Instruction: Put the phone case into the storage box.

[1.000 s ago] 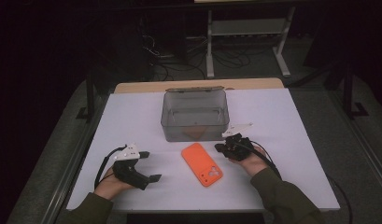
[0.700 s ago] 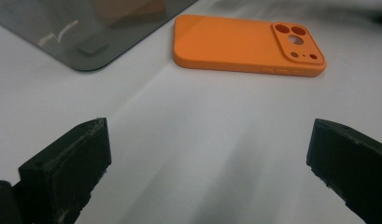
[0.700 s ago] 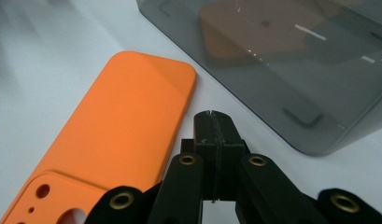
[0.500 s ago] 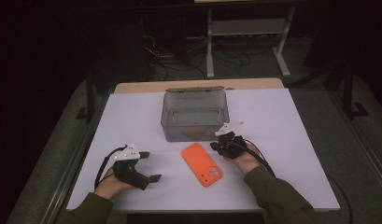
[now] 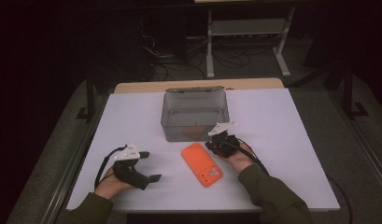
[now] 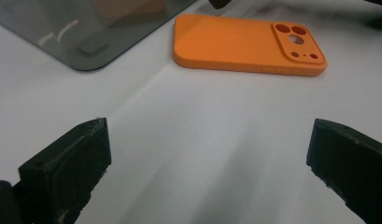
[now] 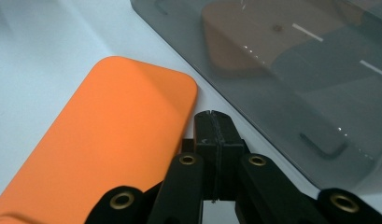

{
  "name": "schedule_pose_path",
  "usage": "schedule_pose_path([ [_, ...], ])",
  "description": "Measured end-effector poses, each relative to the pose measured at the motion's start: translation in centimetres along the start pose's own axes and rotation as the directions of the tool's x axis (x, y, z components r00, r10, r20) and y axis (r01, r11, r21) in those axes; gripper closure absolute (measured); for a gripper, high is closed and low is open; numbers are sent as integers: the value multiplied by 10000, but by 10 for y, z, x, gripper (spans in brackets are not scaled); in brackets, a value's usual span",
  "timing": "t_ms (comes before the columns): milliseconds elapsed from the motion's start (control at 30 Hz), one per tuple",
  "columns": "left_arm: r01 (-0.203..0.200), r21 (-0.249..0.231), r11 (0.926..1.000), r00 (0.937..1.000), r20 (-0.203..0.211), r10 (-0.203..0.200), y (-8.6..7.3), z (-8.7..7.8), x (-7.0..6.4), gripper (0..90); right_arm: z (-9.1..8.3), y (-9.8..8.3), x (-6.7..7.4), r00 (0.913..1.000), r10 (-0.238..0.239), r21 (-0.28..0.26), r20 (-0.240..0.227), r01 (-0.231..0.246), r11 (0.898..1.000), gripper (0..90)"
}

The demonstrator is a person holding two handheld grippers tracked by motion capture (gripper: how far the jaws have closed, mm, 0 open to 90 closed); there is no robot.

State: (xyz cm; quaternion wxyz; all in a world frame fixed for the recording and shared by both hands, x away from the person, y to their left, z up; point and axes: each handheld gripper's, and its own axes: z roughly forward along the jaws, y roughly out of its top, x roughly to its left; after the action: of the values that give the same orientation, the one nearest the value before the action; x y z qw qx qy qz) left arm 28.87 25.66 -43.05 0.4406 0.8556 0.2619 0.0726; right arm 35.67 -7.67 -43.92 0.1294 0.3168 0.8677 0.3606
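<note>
Shifted leftward: right gripper (image 5: 215,143), jaws closed, empty, beside orange phone case (image 5: 202,164). Left gripper (image 5: 150,178) wide open, empty. We advise nudging gently, clear of the grey box (image 5: 194,114).

One overhead camera, two riding low at the jaws.
The high view looks down toward 12 o'clock; both gripper views, close in, share the flat orange phone case (image 5: 202,164) (image 6: 248,44) (image 7: 90,154) and smoky translucent plastic box (image 5: 194,115) (image 6: 81,28) (image 7: 291,70).
</note>
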Motion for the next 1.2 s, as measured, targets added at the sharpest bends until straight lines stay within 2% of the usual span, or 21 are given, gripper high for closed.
schedule_pose_path([
  [400, -33, 20, 10000, 10000, 28, 33, 0, 0, 0, 0, 12, 8, 3, 9996, -170, 58, 225, 169, 9998, 887],
  [733, -36, 17, 10000, 10000, 51, 36, 0, 1, 0, 0, 21, 11, 4, 9994, -238, 136, 238, 235, 9996, 887],
  [1200, -45, 15, 10000, 10000, 65, 45, 0, 1, 0, 0, 26, 14, 8, 9995, -314, 188, 91, 313, 9993, 888],
])
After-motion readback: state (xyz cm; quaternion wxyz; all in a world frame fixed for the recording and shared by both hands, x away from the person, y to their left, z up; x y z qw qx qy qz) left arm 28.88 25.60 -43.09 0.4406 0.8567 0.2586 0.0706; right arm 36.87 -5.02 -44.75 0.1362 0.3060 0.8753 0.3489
